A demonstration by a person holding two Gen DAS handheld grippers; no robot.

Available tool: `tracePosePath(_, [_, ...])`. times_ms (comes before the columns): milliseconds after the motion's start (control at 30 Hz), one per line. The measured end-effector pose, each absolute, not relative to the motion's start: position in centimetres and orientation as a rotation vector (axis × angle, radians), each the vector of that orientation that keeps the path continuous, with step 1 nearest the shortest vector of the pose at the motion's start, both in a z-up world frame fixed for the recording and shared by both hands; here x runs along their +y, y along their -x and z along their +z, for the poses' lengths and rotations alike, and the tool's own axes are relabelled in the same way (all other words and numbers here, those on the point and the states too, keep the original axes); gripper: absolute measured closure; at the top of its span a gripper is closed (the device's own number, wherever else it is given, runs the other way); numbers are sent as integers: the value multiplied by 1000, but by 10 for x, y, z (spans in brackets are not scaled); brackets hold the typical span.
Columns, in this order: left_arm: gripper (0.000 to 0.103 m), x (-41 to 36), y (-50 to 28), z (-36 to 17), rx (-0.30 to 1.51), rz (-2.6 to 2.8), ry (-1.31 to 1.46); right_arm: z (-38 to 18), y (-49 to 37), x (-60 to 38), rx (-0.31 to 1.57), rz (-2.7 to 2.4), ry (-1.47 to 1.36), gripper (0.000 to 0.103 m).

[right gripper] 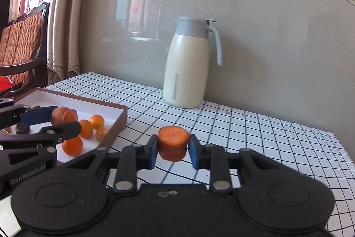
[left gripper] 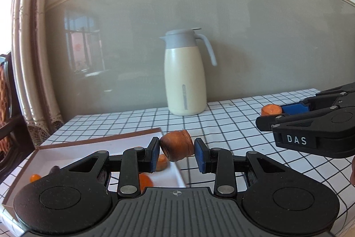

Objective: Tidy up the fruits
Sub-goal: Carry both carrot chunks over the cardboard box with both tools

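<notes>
The tabletop [right gripper: 255, 132], covered with a checked cloth, carries a cream jug [right gripper: 188, 68] at the back wall and a shallow box [right gripper: 111, 119] on the left side. In the box lie several orange fruit pieces [right gripper: 72, 146] and one dark small thing that I cannot identify. The left gripper [left gripper: 177, 149] is closed on a brownish-orange chunk [left gripper: 176, 144], which hangs over the right edge of the box, its long axis running across from pad to pad. The right gripper [right gripper: 173, 147] is closed on a flat orange slice [right gripper: 173, 141] with the cut face upward, held above the bare cloth. The box lies to the left of this slice, so I judge that the left gripper is the nearer one and should release first, while the right one must travel leftward over the box wall.
</notes>
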State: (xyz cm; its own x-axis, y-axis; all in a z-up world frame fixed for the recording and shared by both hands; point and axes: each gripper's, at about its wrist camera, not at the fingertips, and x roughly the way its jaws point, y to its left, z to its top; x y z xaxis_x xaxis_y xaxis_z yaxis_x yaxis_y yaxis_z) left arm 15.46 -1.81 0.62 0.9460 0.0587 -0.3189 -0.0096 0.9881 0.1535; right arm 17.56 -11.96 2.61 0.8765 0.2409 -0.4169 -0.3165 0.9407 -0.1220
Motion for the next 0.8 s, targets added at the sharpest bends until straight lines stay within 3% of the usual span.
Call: tracePosePath(800, [69, 83, -124, 8, 322, 238, -90, 23, -176, -21, 382, 481, 204, 82])
